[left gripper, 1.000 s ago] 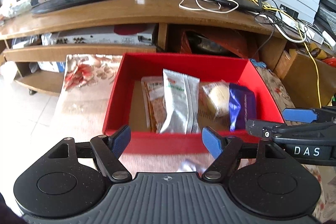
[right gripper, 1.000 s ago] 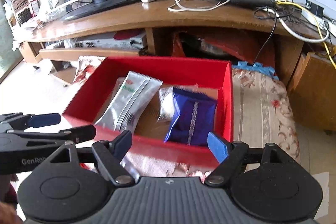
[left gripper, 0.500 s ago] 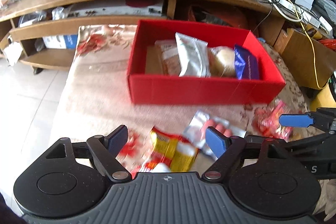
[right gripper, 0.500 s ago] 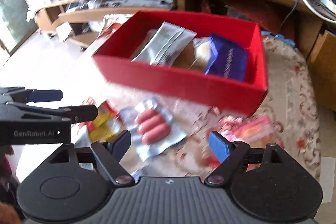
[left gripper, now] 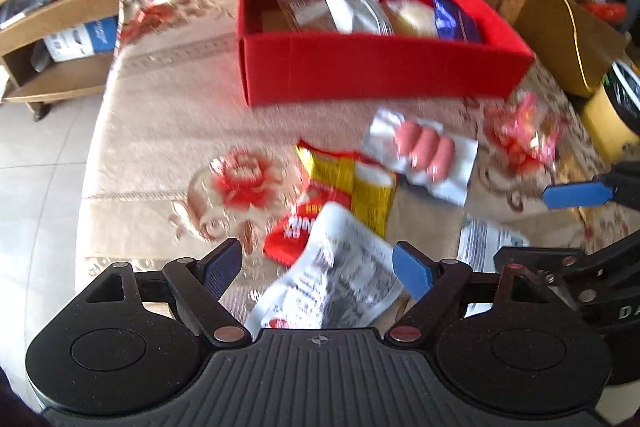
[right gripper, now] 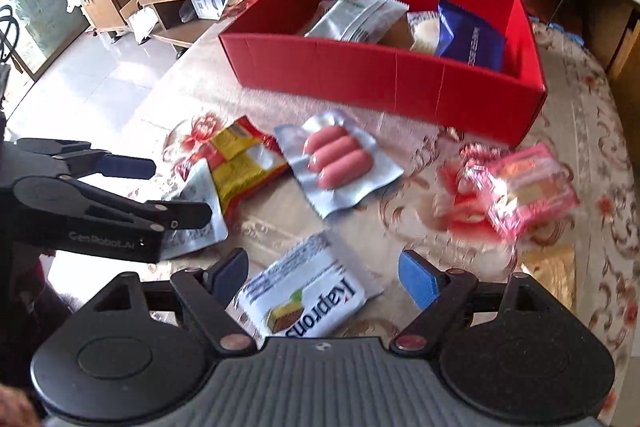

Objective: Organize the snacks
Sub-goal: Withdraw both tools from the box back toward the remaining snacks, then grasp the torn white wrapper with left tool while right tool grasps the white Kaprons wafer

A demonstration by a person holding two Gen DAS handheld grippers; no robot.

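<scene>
While the red box at the table's far side holds 4 snacks, 5 packets lie loose before it: sausages, yellow-red, pink, 2 white. Both grippers, left and right, gape empty.

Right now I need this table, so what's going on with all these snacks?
A person is sorting snacks into the red box, with a gripper in each hand. Several packets already lie in it. The left gripper and right gripper are both open and empty, each above a white packet. The sausage pack, yellow packet and pink packet lie loose on the table.
</scene>
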